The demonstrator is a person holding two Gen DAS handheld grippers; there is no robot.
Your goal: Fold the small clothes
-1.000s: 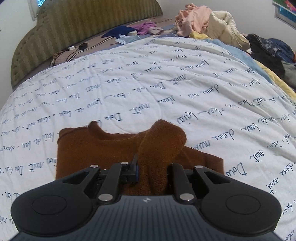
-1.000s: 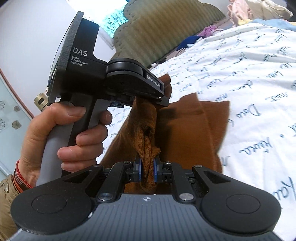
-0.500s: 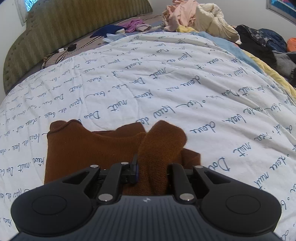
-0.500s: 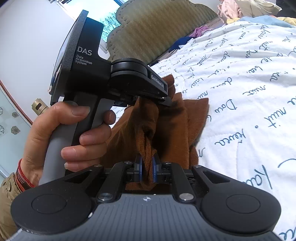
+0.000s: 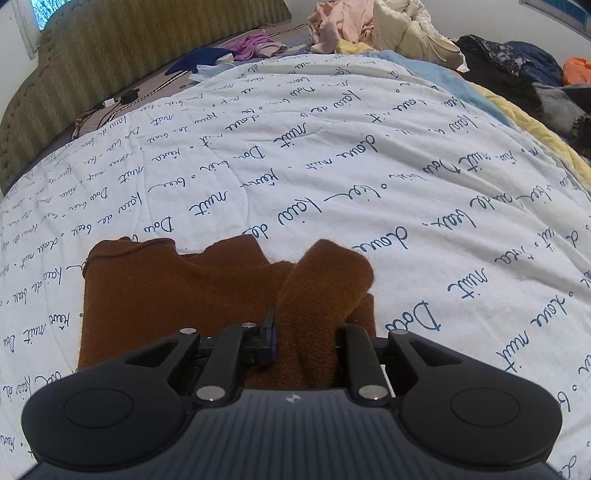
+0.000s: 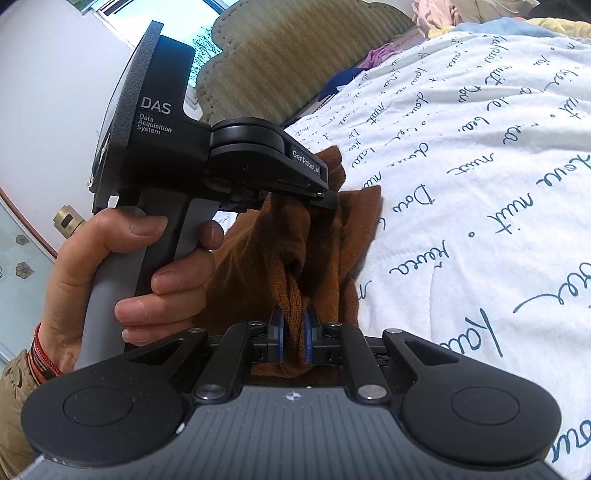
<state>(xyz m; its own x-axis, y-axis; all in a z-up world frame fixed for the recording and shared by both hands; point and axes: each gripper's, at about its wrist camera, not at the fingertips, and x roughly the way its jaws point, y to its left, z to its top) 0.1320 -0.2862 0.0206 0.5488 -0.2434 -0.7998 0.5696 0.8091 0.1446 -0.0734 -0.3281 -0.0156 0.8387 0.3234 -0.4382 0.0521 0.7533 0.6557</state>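
Left wrist view showed a rust-brown knitted garment (image 5: 177, 295) lying on a white quilt (image 5: 369, 166) printed with dark blue handwriting. The left gripper (image 5: 306, 343) pinched a thick bunched fold of this garment; the cloth rose between its fingers and hid the right-hand pad, while the blue left-hand pad (image 5: 271, 332) pressed against the fabric. The rest of the garment spread flat to the left, its rolled edge facing away from the camera. Beyond the quilt stood an olive padded headboard (image 5: 129, 55), with a heap of pale pink and cream clothes (image 5: 369, 26) and dark garments (image 5: 517, 66) at the far right.

Right wrist view showed the right gripper (image 6: 293, 336) clamped on another bunch of the same garment (image 6: 255, 266), its two blue pads (image 6: 280, 334) squeezing a narrow ridge of knit between them. Just ahead, the left gripper (image 6: 325, 195), seen from the side, held cloth that hung down from its tip. A bare hand (image 6: 147, 273) wrapped the grey handle of that device, with a red woven bracelet (image 6: 40, 354) at the wrist. The quilt (image 6: 480, 184) filled the right side.
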